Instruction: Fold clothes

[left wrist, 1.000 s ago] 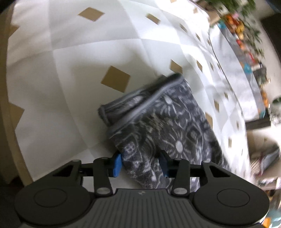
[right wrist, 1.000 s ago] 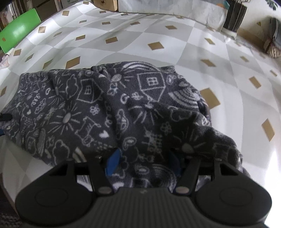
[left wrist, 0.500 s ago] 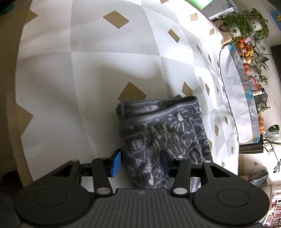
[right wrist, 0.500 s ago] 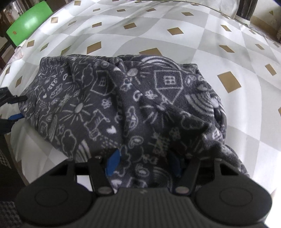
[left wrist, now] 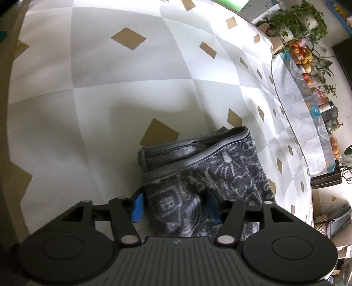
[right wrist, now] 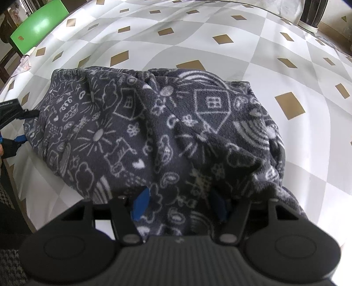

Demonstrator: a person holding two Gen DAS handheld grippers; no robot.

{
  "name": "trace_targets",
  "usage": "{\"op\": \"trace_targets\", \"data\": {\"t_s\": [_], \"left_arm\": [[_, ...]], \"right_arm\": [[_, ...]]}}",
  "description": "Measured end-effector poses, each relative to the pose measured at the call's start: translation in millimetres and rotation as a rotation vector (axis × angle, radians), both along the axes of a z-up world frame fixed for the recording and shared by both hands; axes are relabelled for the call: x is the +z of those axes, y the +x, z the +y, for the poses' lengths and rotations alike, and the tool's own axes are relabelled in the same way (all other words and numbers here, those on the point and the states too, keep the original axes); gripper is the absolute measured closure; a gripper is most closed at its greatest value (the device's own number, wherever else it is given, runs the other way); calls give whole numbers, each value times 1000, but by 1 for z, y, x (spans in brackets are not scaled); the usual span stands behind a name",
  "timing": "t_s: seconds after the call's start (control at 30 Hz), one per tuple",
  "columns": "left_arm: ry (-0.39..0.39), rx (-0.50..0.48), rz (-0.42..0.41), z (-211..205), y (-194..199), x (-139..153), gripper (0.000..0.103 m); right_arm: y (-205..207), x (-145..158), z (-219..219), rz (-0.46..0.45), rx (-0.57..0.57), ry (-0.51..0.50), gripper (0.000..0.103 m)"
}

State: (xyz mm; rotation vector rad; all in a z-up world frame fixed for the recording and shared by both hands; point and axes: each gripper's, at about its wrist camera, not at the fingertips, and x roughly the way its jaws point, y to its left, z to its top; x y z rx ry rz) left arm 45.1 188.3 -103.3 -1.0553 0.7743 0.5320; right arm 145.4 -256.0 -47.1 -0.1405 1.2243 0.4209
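A dark grey fleece garment (right wrist: 167, 132) with white doodle print lies bunched and partly folded on the checked tablecloth (right wrist: 198, 33). In the left wrist view its grey-trimmed hem end (left wrist: 198, 149) points away from me. My left gripper (left wrist: 176, 205) has its blue pads on either side of a thick fold of the garment (left wrist: 220, 176). My right gripper (right wrist: 179, 205) likewise straddles a bunch of the fabric at the near edge. The left gripper's fingers (right wrist: 13, 140) show at the garment's far left end in the right wrist view.
The table edge (left wrist: 13, 154) runs close on the left in the left wrist view. A second table with fruit and potted plants (left wrist: 308, 55) stands beyond. A green chair (right wrist: 37, 24) sits at the far left corner, and a dark bin (right wrist: 312, 13) at the far right.
Both grippers have kept hold of the garment. The left view has swung and drawn back, so more bare tablecloth shows beyond the hem. The right view has come closer over the bundle.
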Motion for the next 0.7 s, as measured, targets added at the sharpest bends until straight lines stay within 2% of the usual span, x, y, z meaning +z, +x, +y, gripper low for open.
{"op": "trace_targets", "data": {"t_s": [0.17, 0.2, 0.23, 0.33, 0.43, 0.7], "left_arm": [[38, -20, 14, -4, 6, 2, 41], [45, -24, 16, -5, 7, 3, 45], [42, -25, 14, -5, 6, 3, 54], [2, -14, -14, -3, 2, 3, 72], [14, -24, -22, -4, 1, 7, 83], [47, -36, -9, -8, 0, 16, 86]], "right_arm": [[1, -1, 0, -1, -1, 2, 43], [0, -1, 0, 0, -1, 2, 43], [0, -1, 0, -1, -2, 2, 43], [-2, -1, -1, -3, -6, 1, 43], [-4, -1, -2, -5, -9, 1, 43], [-9, 2, 1, -7, -7, -1, 42]]}}
